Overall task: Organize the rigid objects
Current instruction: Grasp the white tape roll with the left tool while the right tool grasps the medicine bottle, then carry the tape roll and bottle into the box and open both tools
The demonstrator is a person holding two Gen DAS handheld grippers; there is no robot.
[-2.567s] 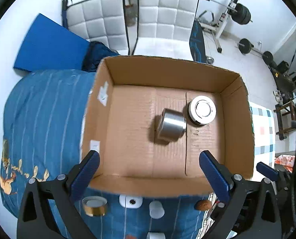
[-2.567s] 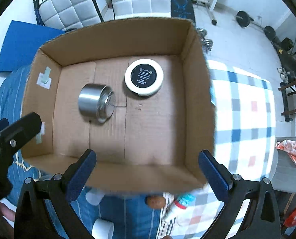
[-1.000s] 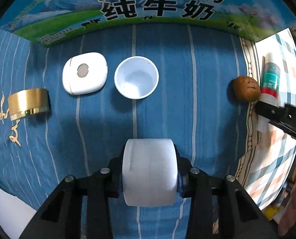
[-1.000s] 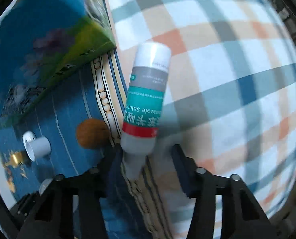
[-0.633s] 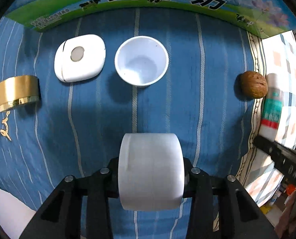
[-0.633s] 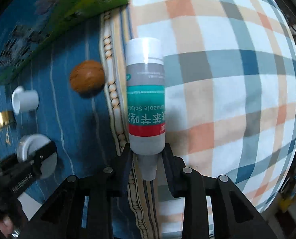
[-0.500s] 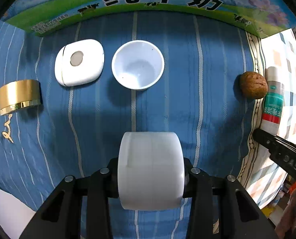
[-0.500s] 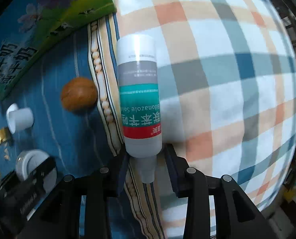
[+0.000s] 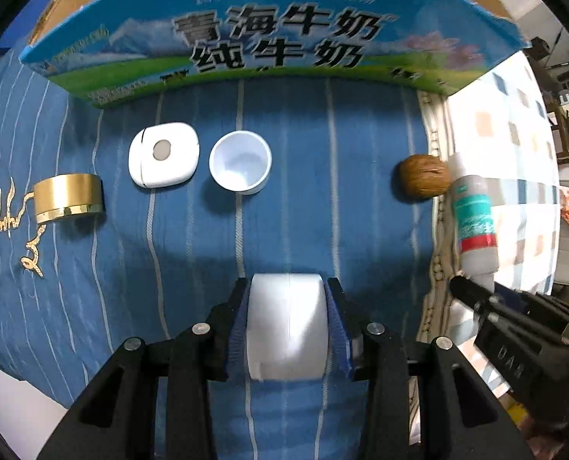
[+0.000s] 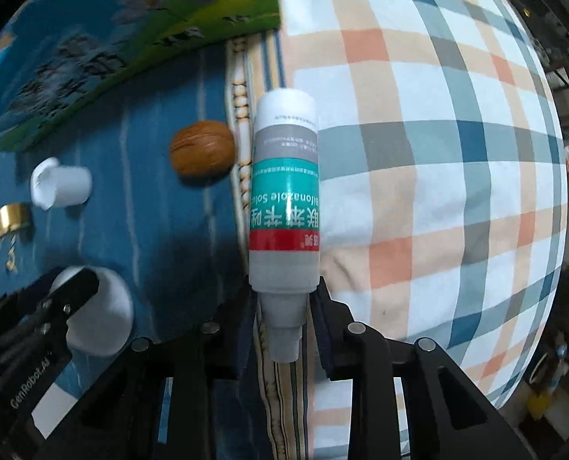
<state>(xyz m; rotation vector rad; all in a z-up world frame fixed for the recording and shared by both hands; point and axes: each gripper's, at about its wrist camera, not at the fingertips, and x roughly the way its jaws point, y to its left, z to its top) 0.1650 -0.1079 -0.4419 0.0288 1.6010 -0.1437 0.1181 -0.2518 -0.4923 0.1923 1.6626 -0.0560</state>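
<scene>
My left gripper (image 9: 287, 320) is shut on a white cylindrical jar (image 9: 287, 326) and holds it above the blue striped cloth (image 9: 169, 260). My right gripper (image 10: 284, 306) is shut on the neck of a small medicine bottle (image 10: 284, 207) with a teal and red label; the bottle points away from me. It also shows in the left wrist view (image 9: 474, 218). The milk carton box (image 9: 273, 50) stands beyond both grippers. The left gripper and its jar (image 10: 100, 310) show at the lower left of the right wrist view.
On the blue cloth lie a white rounded case (image 9: 163, 159), a small white cup (image 9: 240, 166), a gold ring-shaped lid (image 9: 69, 197) and a walnut (image 9: 422, 178). A checked cloth (image 10: 437, 153) covers the right side.
Both grippers have pulled back and up from the cloth with their objects; the box front now fills more of the left view. The bottle has come off the cloth.
</scene>
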